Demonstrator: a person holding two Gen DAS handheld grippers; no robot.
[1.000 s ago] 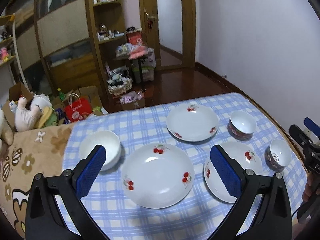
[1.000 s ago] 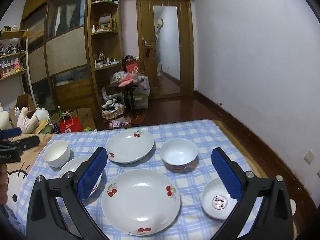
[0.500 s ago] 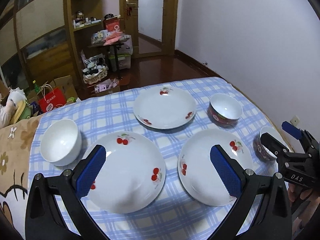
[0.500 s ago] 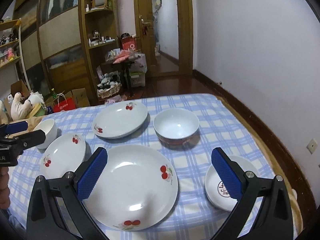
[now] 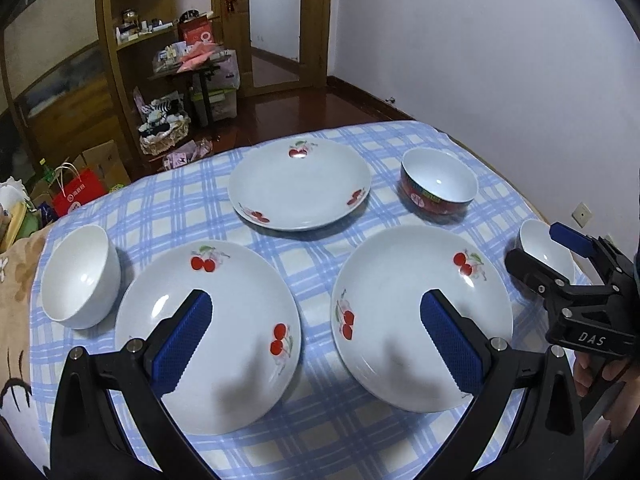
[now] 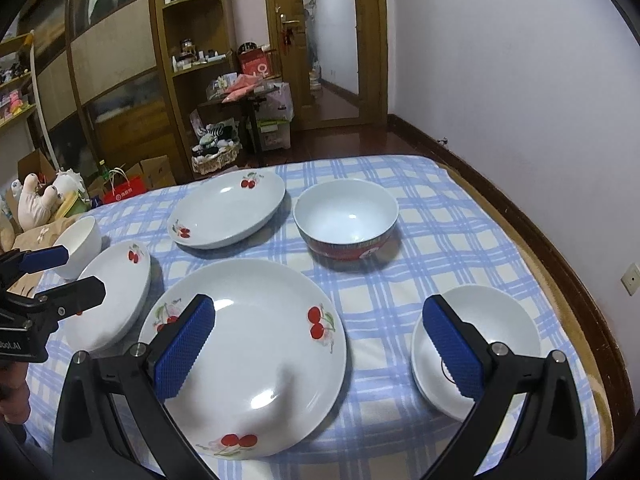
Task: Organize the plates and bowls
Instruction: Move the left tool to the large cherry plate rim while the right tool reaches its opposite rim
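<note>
Three cherry plates (image 5: pixel 300 182) (image 5: pixel 208 332) (image 5: pixel 420 320) lie singly on the worktop (image 5: pixel 320 248), none stacked: one far, two near us side by side. Three bowls stand apart around them: a white bowl (image 5: pixel 80 276) far left, a red bowl (image 5: pixel 438 186) far right, a small bowl (image 6: pixel 476 344) at the right edge. We judge nothing is organized yet; all the stacking of plates and nesting of bowls is left. Our left gripper (image 5: pixel 316 344) hangs released above the two near plates, holding nothing. Our right gripper (image 6: pixel 318 350) is likewise released, spanning the right near plate and the small bowl.
</note>
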